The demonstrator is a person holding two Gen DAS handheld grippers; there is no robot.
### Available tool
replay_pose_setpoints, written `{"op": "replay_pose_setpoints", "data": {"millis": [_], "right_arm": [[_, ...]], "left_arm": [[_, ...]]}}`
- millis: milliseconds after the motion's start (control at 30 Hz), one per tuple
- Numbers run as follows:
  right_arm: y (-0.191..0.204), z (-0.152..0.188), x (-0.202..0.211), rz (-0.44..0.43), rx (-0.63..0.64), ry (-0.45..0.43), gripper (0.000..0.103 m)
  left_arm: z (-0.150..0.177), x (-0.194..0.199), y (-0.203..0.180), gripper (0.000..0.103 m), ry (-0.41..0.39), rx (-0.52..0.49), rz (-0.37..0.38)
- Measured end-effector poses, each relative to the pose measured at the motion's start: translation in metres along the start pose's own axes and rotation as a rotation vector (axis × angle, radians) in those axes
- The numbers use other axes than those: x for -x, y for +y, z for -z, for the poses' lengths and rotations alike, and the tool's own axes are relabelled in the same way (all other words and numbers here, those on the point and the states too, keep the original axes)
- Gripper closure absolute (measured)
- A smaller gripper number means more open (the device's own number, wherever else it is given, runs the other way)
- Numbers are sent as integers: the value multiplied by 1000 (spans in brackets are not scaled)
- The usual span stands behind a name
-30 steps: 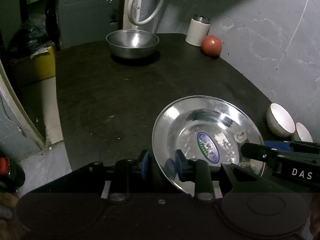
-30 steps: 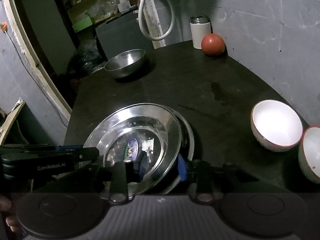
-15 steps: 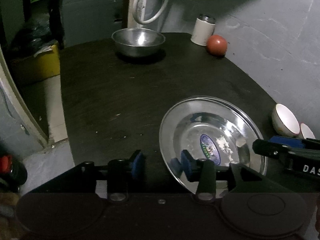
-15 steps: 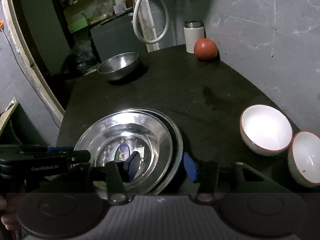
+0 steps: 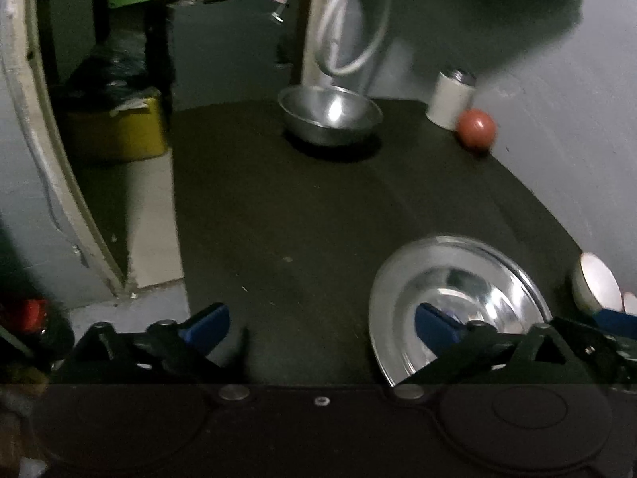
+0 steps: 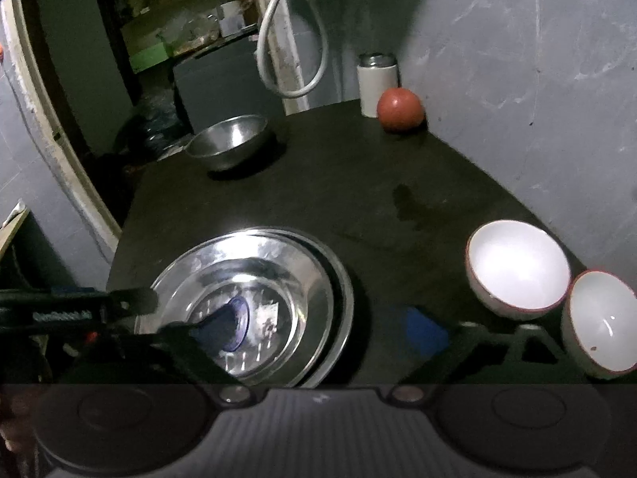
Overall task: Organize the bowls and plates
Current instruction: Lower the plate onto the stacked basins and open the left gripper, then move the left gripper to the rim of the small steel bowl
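Plates (image 6: 274,279) stacked on table (image 6: 358,191); both hand-held grippers, left (image 5: 318,322) and right (image 6: 318,330), opening, pressing nothing. Next, probably: gather white bowls (image 6: 517,271).

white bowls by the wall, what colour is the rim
Reddish-brown rims on both white bowls, clearest in the right wrist view.

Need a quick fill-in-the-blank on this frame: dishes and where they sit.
1. The steel plates are ____ one on another.
2. Beside the white canister sits a ____ ball.
3. The white bowls number ____.
4. The steel bowl holds ____.

Missing words: stacked; red; two; nothing
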State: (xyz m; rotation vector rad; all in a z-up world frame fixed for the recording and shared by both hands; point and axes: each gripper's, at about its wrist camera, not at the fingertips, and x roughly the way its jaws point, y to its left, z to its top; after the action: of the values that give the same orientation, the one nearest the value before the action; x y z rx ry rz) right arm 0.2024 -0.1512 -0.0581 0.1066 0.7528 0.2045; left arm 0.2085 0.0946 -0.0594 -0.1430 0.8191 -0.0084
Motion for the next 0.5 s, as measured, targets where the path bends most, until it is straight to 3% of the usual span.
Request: {"op": "replay_pose_setpoints", "data": {"millis": [233,333,500], "right_arm": [[4,-9,-1,20,-6,-19,0],[8,-10,-3,30,3,-35,0],[11,-10,-10,45,9,-28,0]], "left_arm": [[-15,2,13,1,-15,54,-70],[-22,5,17,1,-55,47,-140],[-27,10,6,1,-189,-209,-295]]}}
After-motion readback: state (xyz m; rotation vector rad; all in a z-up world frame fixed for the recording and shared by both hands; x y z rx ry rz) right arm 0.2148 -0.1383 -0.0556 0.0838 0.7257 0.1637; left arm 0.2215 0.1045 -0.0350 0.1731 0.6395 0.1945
